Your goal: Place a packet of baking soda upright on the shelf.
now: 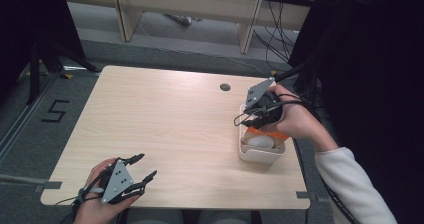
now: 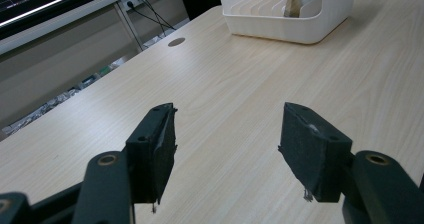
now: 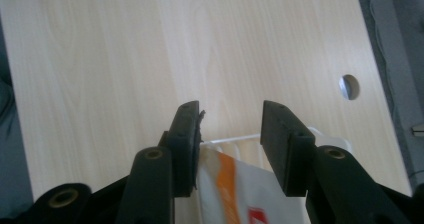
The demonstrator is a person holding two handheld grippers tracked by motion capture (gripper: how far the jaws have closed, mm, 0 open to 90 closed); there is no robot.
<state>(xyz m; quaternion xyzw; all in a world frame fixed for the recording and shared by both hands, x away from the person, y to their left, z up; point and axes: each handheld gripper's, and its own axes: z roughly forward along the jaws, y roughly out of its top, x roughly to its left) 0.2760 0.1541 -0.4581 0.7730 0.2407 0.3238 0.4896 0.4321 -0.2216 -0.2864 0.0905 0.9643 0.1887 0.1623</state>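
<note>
Pale wood-grain table (image 1: 165, 134) carried a white slotted rack (image 1: 260, 155) near its right edge, toward the person's side. A white packet with an orange stripe (image 1: 262, 136) stood in the rack, roughly upright between the dividers — in the left gripper view the rack (image 2: 280, 19) showed far off at the top with a tan-edged item standing in one slot. A round cable hole (image 1: 225, 87) sat in the tabletop beyond the rack.

Right gripper (image 1: 250, 115) was held by the person's right hand (image 1: 295, 119) directly over the rack, jaws pointing down and toward the table's middle. In the right gripper view the right gripper (image 3: 230, 129) had its jaws parted with a moderate gap, the packet (image 3: 235, 184) rising between them; the packet's edge lay against or just beside the left-hand jaw, apart from the other — not pinched. Rack rim (image 3: 235, 138) was visible just past the jaw tips.

Left gripper (image 1: 142, 166) rested at the near left corner of the table in the left hand (image 1: 95, 194), well apart from the rack. Its jaws were spread wide, nothing between them — the left gripper view showed the left gripper (image 2: 227, 129) over bare wood.
</note>
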